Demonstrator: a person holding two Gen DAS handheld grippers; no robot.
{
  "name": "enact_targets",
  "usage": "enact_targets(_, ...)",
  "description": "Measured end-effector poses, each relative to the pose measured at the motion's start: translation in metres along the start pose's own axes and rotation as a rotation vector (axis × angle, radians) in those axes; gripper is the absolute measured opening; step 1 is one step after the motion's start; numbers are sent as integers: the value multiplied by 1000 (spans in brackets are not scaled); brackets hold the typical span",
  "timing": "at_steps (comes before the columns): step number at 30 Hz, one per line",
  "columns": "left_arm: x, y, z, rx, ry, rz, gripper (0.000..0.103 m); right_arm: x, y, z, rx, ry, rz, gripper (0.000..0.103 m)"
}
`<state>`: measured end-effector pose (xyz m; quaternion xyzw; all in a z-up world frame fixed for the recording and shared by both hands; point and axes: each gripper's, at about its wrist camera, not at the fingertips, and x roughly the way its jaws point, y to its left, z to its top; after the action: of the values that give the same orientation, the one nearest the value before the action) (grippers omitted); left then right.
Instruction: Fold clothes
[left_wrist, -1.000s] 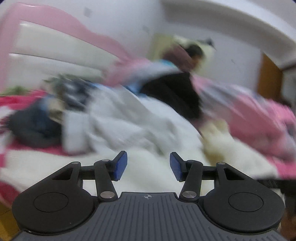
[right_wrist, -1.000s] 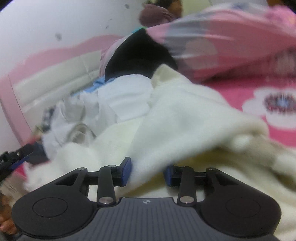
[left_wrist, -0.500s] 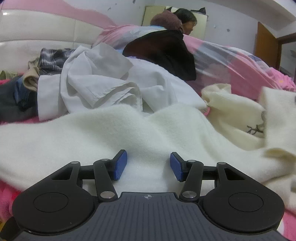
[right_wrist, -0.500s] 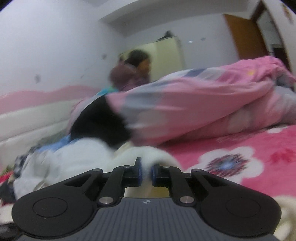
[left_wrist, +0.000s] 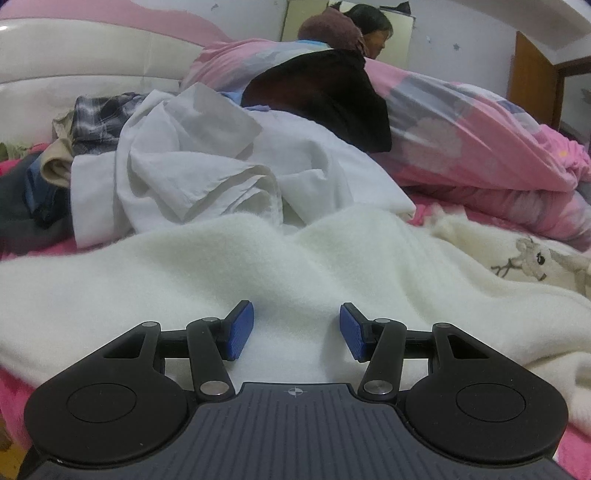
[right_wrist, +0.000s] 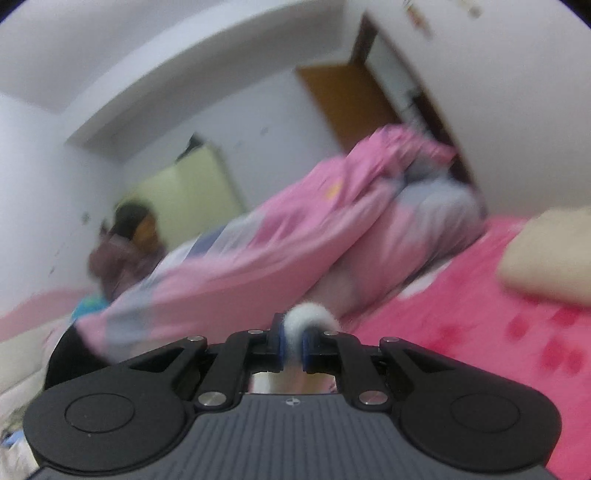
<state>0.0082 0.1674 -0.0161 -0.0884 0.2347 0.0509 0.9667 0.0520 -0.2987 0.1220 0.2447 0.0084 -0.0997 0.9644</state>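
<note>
Left gripper: the left gripper (left_wrist: 296, 329) sits low over the fluffy cream-white fleece garment (left_wrist: 229, 273), its blue pads spread wide with nothing between them; I judge it is placed there to take hold of, or pin, the near stretch of cloth.
Right gripper: the right gripper (right_wrist: 292, 341) is pinching a white tuft of fleece (right_wrist: 308, 319) that bulges up between its pads; the view tilts toward the walls and ceiling, which suggests that this end is being lifted, perhaps to carry it across.
Where the garment lies: spread across the pink floral bedsheet (right_wrist: 461, 332), just in front of the left gripper.
How the garment looks: thick, soft and nappy, rumpled in broad waves and not flat; a small reindeer motif (left_wrist: 532, 260) shows toward its right side. No clean fold line shows.
Behind it: a crumpled white cotton shirt (left_wrist: 207, 162), then a heap of dark and plaid clothes (left_wrist: 92, 118) and a rolled pink quilt (left_wrist: 461, 136).
Background: a person (left_wrist: 354, 33) beyond the quilt.
</note>
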Motion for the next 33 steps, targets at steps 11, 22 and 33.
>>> enact_targets(11, 4, -14, 10, 12, -16, 33, 52, 44, -49, -10, -261, 288, -109, 12)
enact_targets(22, 5, -38, 30, 123, -34, -27, 53, 3, -36, -53, -573, 578, -93, 76)
enact_targets(33, 54, -106, 55, 483, -35, -180, 65, -83, 16, -6, -565, 536, 363, 87)
